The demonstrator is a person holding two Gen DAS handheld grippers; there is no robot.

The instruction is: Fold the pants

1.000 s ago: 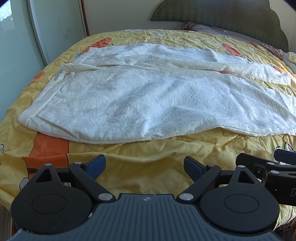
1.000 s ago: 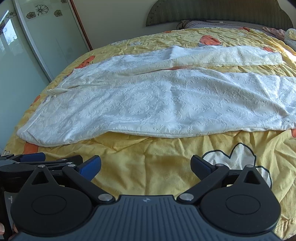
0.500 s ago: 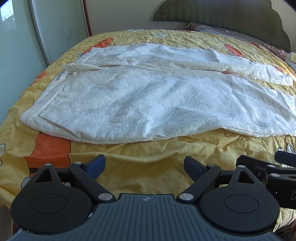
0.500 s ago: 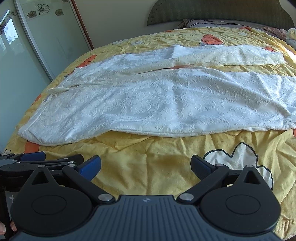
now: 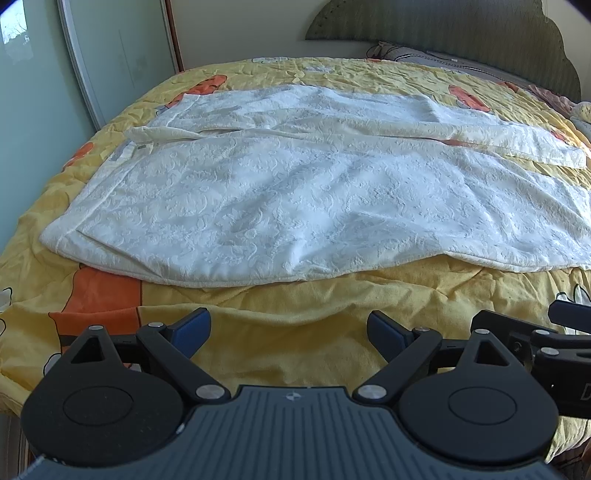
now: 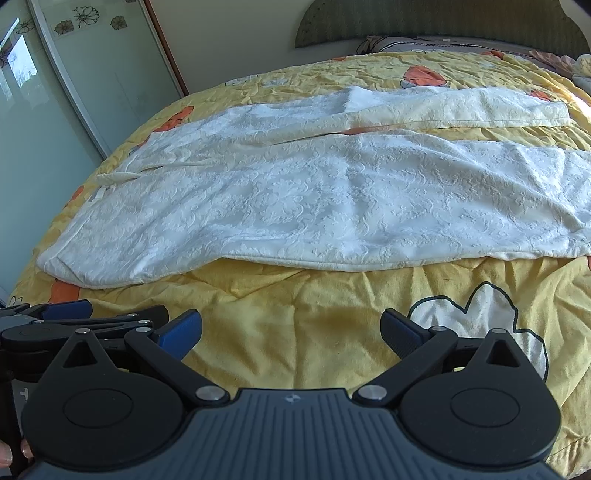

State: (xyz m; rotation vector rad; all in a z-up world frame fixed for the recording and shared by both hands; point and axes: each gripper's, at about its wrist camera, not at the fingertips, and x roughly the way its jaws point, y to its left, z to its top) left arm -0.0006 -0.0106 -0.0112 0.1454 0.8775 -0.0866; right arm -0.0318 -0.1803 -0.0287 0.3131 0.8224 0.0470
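Note:
White textured pants (image 5: 295, 192) lie spread flat on the yellow bedspread (image 5: 288, 314), waistband at the left, both legs running to the right; they also show in the right wrist view (image 6: 332, 206). My left gripper (image 5: 290, 328) is open and empty, hovering over the bedspread just short of the near leg's lower edge. My right gripper (image 6: 291, 328) is open and empty, also over the bedspread short of the near leg. The right gripper shows at the right edge of the left wrist view (image 5: 546, 332), and the left gripper shows at the left of the right wrist view (image 6: 74, 317).
A green headboard (image 5: 443, 26) and pillows (image 5: 436, 59) stand at the far end of the bed. Glass sliding doors (image 5: 55, 74) run along the left side. The bed's near edge lies just below the grippers.
Both grippers have drifted slightly, so the pants sit a little lower and closer in view. Both stay open and the pants have not moved.

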